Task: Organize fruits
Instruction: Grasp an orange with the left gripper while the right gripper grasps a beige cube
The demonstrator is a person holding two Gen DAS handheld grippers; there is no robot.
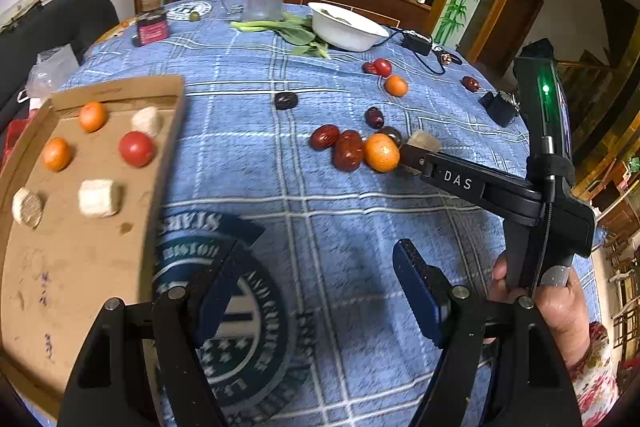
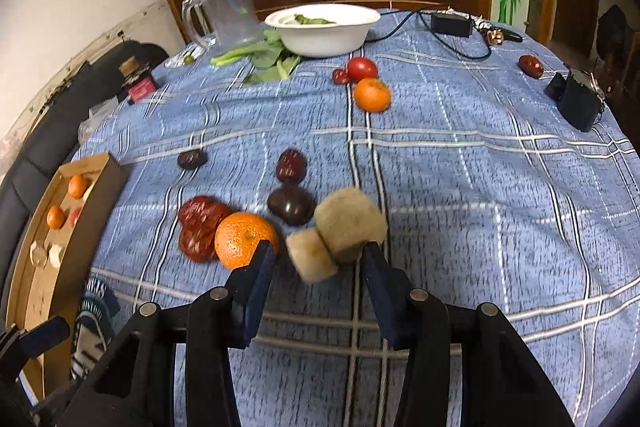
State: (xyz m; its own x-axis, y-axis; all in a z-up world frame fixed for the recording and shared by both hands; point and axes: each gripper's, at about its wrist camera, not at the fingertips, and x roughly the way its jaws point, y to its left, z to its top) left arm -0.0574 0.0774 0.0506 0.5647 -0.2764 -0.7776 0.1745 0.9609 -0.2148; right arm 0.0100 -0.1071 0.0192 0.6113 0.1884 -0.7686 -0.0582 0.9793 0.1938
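Note:
A cardboard tray (image 1: 120, 91) at the left holds two small oranges, a tomato (image 1: 137, 148) and pale cut chunks (image 1: 99, 197). My left gripper (image 1: 316, 275) is open and empty above the blue cloth beside the tray. My right gripper (image 2: 318, 259) is open around two pale chunks (image 2: 312, 255) (image 2: 350, 223) lying between its fingertips; they look blurred. It also shows in the left wrist view (image 1: 412, 157). An orange (image 2: 246, 239), red dates (image 2: 200, 223) and a dark fruit (image 2: 290, 205) lie just left of it. A tomato (image 2: 361, 68) and another orange (image 2: 372, 94) lie farther back.
A white bowl (image 2: 320, 39) with greens, leafy stalks (image 2: 260, 57), a clear mug (image 2: 226, 13) and a small jar (image 2: 136, 83) stand at the back. A black adapter (image 2: 450, 24) with cable and a black case (image 2: 580, 103) sit at right. A lone date (image 2: 531, 65) lies far right.

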